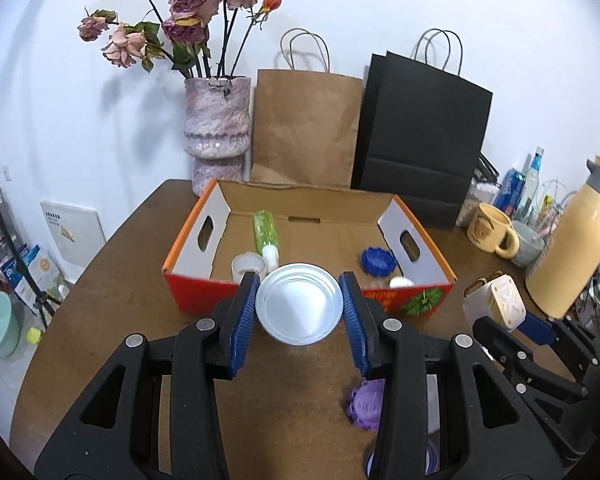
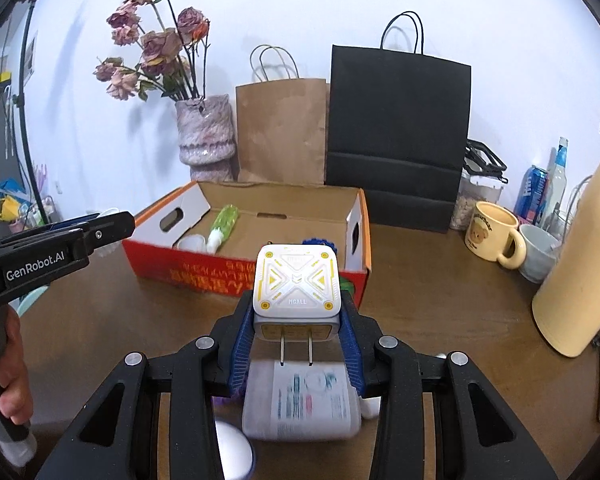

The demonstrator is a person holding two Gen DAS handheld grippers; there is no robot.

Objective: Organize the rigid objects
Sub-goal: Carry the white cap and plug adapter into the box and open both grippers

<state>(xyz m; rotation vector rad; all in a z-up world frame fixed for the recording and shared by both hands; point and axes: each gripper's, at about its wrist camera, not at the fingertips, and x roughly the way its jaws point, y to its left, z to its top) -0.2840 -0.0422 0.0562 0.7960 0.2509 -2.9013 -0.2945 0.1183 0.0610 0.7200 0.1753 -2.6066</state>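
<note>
Left gripper (image 1: 300,312) jaws clamp a silver tin (image 1: 299,309); right gripper (image 2: 298,330) jaws pinch a white charger (image 2: 296,288), both just short of the box (image 1: 204,292) ahead. Risk: round tin w/ rim-only grip could twist out; charger may clip box wall. Count: 2 held, 5 in box, approx. 3 on worktop (image 1: 120,280) below jaws.

White wall (image 1: 460,20) behind brown wood table (image 1: 112,280); vase w/ dried roses (image 1: 216,120), paper bags at back.

Brown table (image 1: 112,264) carries cardboard box (image 1: 420,280), vase (image 1: 216,128), mug (image 1: 494,230).
</note>
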